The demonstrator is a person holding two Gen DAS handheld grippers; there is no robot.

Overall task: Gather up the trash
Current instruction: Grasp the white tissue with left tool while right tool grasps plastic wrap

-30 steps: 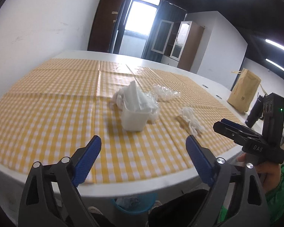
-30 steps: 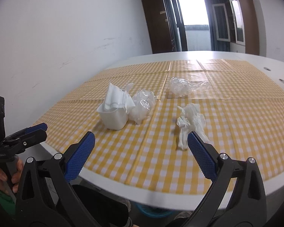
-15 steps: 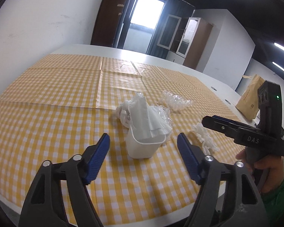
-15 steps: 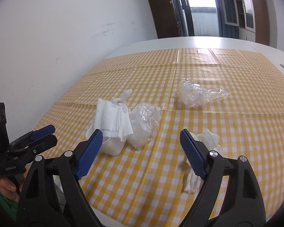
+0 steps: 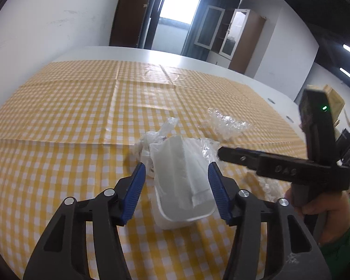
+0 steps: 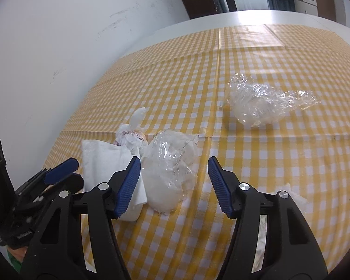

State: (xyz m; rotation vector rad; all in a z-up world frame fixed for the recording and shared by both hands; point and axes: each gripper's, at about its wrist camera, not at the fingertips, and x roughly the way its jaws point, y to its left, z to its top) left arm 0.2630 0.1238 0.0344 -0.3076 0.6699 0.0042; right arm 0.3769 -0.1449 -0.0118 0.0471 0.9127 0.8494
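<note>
1. White plastic tub (image 5: 186,210) standing upright on the yellow checked cloth (image 5: 70,121) of the worktop, near the front edge. Likely light and thin-walled, so prone to flexing or tipping under a hard squeeze; best taken across its two side walls, low on the rim.
2. Tub contents: a folded white paper napkin (image 5: 182,175) standing up out of it, with crumpled white wrappings (image 5: 149,144) just behind (whether in the tub or behind it, hard to tell).
3. Crumpled clear plastic wad (image 6: 170,170) touching the tub's right side. Soft, springy, probably slippery; better pinched through its bulk than at a loose edge.
4. Second clear film bundle (image 6: 263,102) lying farther back, well apart. Scrap of white tissue (image 6: 294,196) near the front edge, partly hidden.
5. Left claw (image 5: 176,182) roughly half open and closing, astride the tub, pads not yet touching its walls.
6. Right claw (image 6: 175,177) likewise half open and closing around the plastic wad, nothing gripped yet.
</note>
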